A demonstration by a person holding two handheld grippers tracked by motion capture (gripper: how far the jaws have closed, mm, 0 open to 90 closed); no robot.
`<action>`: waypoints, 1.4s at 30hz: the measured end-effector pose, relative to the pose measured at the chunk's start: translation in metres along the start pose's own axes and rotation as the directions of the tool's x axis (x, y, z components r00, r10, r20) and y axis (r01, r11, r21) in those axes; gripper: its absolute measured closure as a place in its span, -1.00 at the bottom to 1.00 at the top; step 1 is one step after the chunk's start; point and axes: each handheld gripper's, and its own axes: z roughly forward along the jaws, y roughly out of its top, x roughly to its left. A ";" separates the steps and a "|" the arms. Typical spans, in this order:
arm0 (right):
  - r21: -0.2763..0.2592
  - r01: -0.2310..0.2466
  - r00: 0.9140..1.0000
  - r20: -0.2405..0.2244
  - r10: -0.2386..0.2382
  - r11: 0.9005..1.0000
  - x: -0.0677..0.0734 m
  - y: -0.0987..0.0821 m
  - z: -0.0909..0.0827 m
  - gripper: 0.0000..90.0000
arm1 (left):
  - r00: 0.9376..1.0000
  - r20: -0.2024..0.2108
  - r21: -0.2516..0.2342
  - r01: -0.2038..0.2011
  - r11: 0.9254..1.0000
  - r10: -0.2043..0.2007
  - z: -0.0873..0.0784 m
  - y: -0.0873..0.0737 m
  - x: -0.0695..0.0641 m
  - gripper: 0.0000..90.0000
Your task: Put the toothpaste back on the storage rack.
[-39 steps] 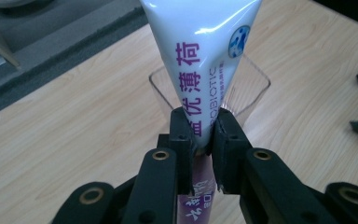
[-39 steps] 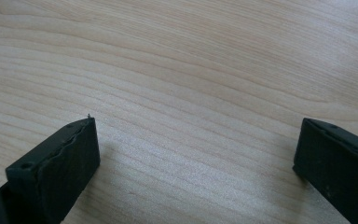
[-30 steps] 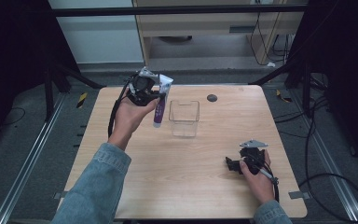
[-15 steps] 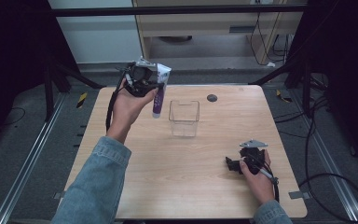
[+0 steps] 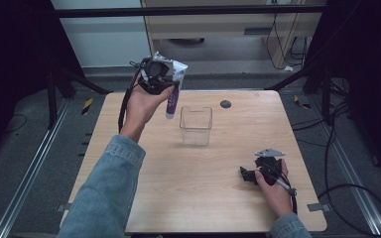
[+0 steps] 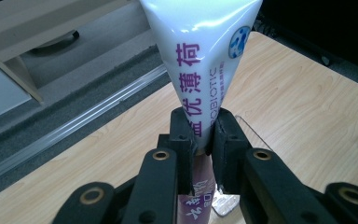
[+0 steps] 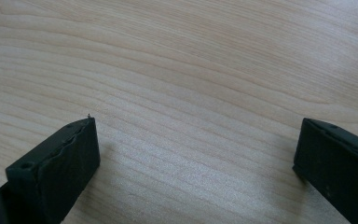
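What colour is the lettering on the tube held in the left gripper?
Purple lettering on a white tube, with a purple lower end; clearest in the left gripper view.

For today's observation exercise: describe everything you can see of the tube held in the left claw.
The tube is a soft, glossy white plastic squeeze tube with purple print and a small blue round mark. Its lower part is purple. It hangs roughly upright, flat crimped end up, narrow end down. The left claw is shut on its middle, both pads pressing it. It is held in the air above the wooden table, beside the clear box, touching neither.
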 end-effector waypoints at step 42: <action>-0.002 0.003 1.000 0.000 -0.003 1.000 0.000 0.000 0.000 -0.99 | 0.998 0.065 -0.006 0.001 1.000 0.000 0.050 0.004 -0.014 0.76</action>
